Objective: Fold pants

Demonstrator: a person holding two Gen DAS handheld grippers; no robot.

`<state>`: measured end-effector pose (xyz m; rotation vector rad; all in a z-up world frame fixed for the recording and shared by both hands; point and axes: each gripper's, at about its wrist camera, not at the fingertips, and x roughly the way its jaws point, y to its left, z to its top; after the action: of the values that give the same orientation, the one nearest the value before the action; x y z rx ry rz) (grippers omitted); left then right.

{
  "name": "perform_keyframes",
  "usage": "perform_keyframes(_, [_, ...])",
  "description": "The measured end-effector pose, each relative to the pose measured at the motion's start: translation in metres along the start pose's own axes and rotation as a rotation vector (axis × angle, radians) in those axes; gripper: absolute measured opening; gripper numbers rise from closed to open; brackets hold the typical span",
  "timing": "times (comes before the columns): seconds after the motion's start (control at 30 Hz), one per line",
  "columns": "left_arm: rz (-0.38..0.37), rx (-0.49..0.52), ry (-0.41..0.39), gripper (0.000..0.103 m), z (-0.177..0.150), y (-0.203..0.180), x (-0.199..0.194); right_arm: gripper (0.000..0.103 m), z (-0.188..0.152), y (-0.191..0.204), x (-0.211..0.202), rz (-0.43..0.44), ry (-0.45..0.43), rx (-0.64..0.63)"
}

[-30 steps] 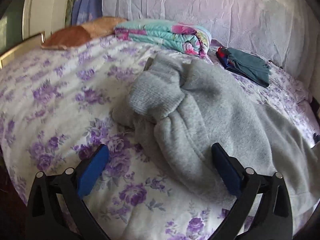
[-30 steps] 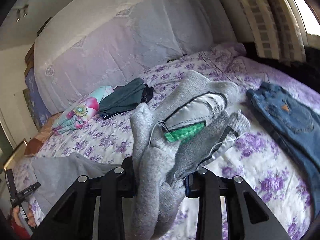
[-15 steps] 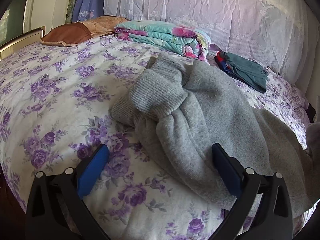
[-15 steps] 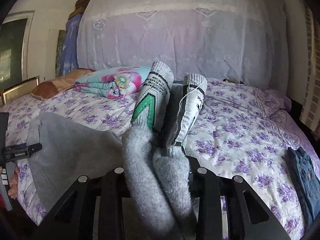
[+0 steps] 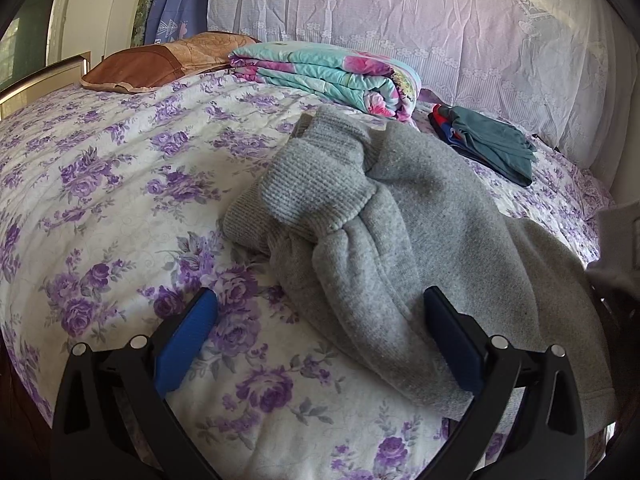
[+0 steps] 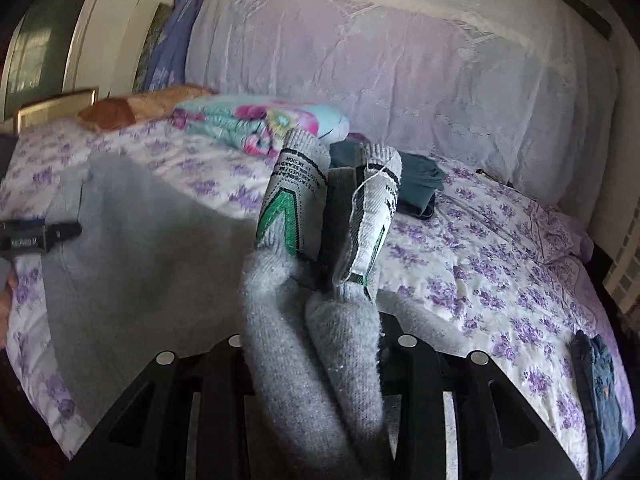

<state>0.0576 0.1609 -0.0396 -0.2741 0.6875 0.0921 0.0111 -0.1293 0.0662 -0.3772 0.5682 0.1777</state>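
Grey sweatpants lie bunched on the flowered bedsheet, with their ribbed cuffs on top. My left gripper hovers open just before that end, and one blue pad is over the sheet. My right gripper has the pants' waistband between its jaws, inside out, showing a white label with green print. Its jaws are opening, and a dark gap shows beside the cloth. The rest of the pants spreads to the left, where the left gripper shows.
A folded floral blanket and a brown pillow lie at the head of the bed. Folded teal clothes sit behind the pants. Blue jeans lie at the right edge. A lilac cover drapes the wall behind.
The right gripper swung left across the bed with the waistband and rolled upright; the jeans slid to the far right of its view. Its jaws have widened slightly. The left gripper barely moved.
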Motion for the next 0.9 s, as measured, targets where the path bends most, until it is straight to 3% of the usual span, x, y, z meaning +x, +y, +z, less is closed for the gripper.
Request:
perform_keyframes(0.07, [-0.004,-0.003,0.001,0.099,0.0,0.001,-0.002,0.06,-0.009,0.023,0.01,0.042,0.073,-0.114])
perform_keyframes(0.17, [-0.012,-0.007,0.005,0.099,-0.001,0.001,-0.004,0.06,-0.015,0.04,-0.003,0.052,0.068,-0.182])
perform_keyframes(0.33, [-0.029,-0.014,0.023,0.099,0.002,0.004,-0.003,0.063,0.007,-0.007,-0.063,0.355,-0.05,0.071])
perform_keyframes(0.37, [-0.045,-0.023,0.035,0.099,0.003,0.006,-0.004,0.066,0.011,-0.017,-0.072,0.357,-0.081,0.103])
perform_keyframes(0.43, [-0.074,-0.03,0.06,0.098,0.005,0.01,-0.005,0.069,0.017,-0.033,-0.076,0.24,-0.129,0.147])
perform_keyframes(0.5, [-0.123,-0.045,0.099,0.098,0.008,0.016,-0.008,0.069,0.016,-0.039,-0.056,0.104,-0.084,0.154])
perform_keyframes(0.53, [-0.144,-0.059,0.112,0.098,0.009,0.02,-0.009,0.069,0.011,-0.038,-0.039,0.078,-0.036,0.149])
perform_keyframes(0.6, [-0.188,-0.098,0.133,0.098,0.008,0.027,-0.013,0.072,-0.009,-0.021,0.011,0.118,0.156,0.101])
perform_keyframes(0.63, [-0.205,-0.107,0.144,0.098,0.008,0.029,-0.014,0.073,-0.021,-0.011,0.023,0.128,0.161,0.081])
perform_keyframes(0.67, [-0.22,-0.112,0.156,0.098,0.008,0.029,-0.014,0.072,-0.026,-0.008,0.019,0.104,0.098,0.084])
perform_keyframes(0.9, [-0.247,-0.114,0.21,0.098,0.028,0.022,0.028,0.074,-0.027,-0.021,0.017,0.157,0.094,0.161])
